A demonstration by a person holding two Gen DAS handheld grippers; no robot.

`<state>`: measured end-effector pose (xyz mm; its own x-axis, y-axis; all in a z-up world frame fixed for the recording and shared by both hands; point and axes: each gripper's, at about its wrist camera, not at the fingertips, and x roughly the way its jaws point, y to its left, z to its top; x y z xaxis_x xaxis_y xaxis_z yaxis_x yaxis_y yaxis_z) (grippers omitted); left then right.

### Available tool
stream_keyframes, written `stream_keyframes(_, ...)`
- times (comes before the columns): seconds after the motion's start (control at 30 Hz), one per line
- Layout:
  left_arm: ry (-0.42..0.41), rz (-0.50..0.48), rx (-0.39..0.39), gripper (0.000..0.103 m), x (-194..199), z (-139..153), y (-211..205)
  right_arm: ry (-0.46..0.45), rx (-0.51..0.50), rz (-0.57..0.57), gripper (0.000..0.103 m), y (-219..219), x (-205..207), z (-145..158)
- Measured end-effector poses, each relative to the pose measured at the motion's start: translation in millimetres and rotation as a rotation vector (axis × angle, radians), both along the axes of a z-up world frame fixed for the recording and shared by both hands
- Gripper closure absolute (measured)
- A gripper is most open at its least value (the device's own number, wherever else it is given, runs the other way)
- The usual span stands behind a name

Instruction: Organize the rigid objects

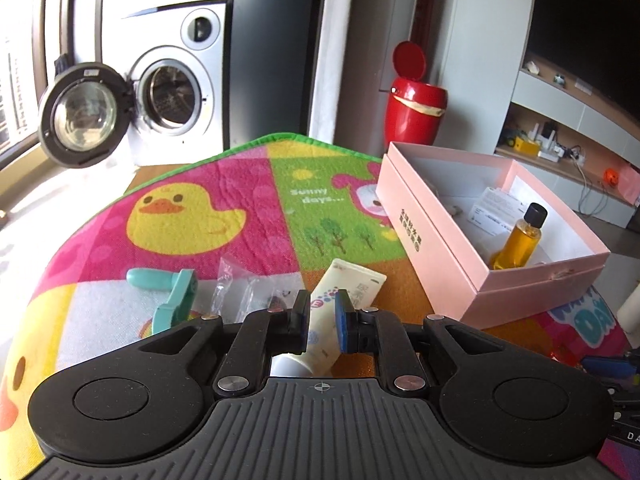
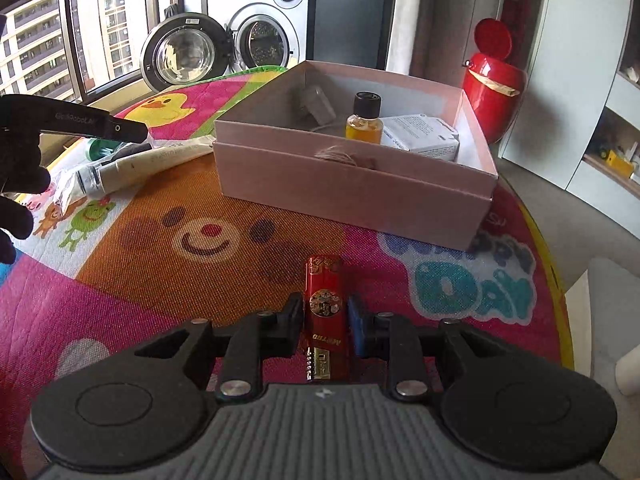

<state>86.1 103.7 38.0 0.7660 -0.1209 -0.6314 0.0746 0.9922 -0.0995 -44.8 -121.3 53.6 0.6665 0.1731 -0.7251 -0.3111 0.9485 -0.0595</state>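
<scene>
My left gripper (image 1: pixel 323 317) is shut on a cream tube (image 1: pixel 349 285) that lies on the colourful mat. The same tube (image 2: pixel 160 162) shows in the right wrist view, left of the box. My right gripper (image 2: pixel 325 312) is shut on a red lighter (image 2: pixel 325 304) resting on the mat just in front of the pink box (image 2: pixel 352 188). The open pink box (image 1: pixel 432 236) holds a small amber bottle (image 1: pixel 520 236) with a black cap, a white carton (image 2: pixel 420 134) and a grey item with a cord. The bottle (image 2: pixel 365 120) stands upright in the box.
A teal plastic tool (image 1: pixel 176 292) and clear plastic wrappers (image 1: pixel 228 284) lie on the mat left of the tube. A red bin (image 1: pixel 414 108) with raised lid stands behind the table. A washing machine (image 1: pixel 172 92) with open door is at the back left.
</scene>
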Motion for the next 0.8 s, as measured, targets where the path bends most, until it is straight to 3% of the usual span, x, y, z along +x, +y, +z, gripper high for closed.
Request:
stream_keyframes(0.07, -0.001, -0.004, 0.036, 0.086, 5, -7, -6, -0.014, -0.006, 0.003, 0.068, -1, -3, -1)
stream_keyframes(0.2, 0.022, -0.084, 0.097, 0.06, 8, -13, -13, -0.033, 0.006, 0.001, 0.06, -6, -7, -2)
stream_keyframes(0.23, 0.044, -0.126, 0.117, 0.058, 8, -15, -14, -0.039, 0.01, -0.007, 0.055, -8, -6, -3)
stream_keyframes(0.27, 0.092, -0.168, 0.127, 0.059, 10, -18, -16, -0.042, 0.015, -0.014, 0.05, -10, -6, -4)
stream_keyframes(0.33, 0.092, -0.204, 0.118, 0.06, 7, -21, -13, -0.045, 0.036, -0.027, 0.046, -13, -5, -5)
stream_keyframes(0.47, 0.103, -0.178, 0.054, 0.059, 10, -22, -5, -0.059, 0.054, -0.033, 0.046, -15, -8, -8)
stream_keyframes(0.6, 0.134, -0.143, 0.046, 0.06, 14, -19, -9, -0.058, 0.052, -0.027, 0.046, -14, -7, -8)
stream_keyframes(0.7, 0.135, -0.116, 0.042, 0.06, 14, -19, -11, -0.047, 0.056, 0.004, 0.054, -11, -5, -6)
stream_keyframes(0.8, 0.097, -0.137, 0.084, 0.061, 4, -20, -17, -0.019, 0.06, 0.033, 0.077, -4, -4, -2)
